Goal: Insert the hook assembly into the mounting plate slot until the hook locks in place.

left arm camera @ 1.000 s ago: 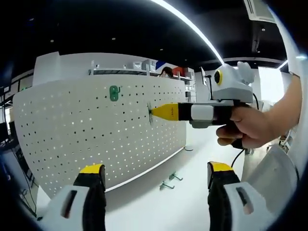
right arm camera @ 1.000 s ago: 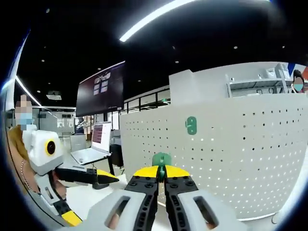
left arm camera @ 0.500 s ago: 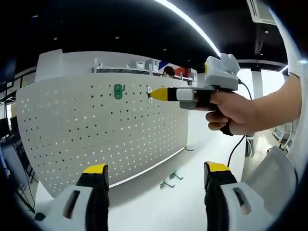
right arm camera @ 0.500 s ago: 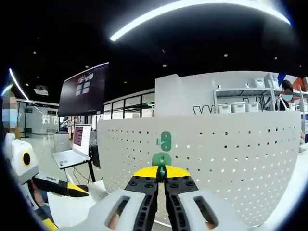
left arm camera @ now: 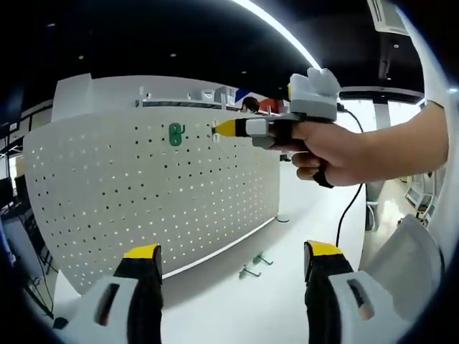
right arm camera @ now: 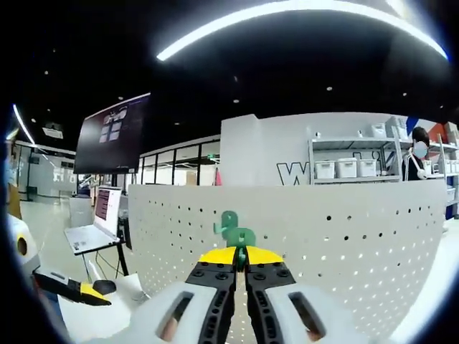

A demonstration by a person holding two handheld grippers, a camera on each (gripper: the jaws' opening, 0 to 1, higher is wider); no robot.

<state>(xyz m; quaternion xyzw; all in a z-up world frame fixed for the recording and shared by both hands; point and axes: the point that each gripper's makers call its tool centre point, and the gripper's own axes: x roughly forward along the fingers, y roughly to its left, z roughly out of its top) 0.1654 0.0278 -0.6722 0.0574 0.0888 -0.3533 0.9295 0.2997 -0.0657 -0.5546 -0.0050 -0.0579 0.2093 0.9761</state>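
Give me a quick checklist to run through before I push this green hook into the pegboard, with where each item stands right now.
1. Right gripper shut on the green hook: ok.
2. Hook up near the top rows of the pegboard: ok, the gripper tip sits near the upper edge in the left gripper view.
3. Hook lined up with a hole: cannot tell, the tip hides the contact.
4. Spot clear of the green hook already hanging: ok, it sits apart from the tip.
5. Left gripper open and away from the board: ok.
6. Spare metal hooks on the table in sight: ok.
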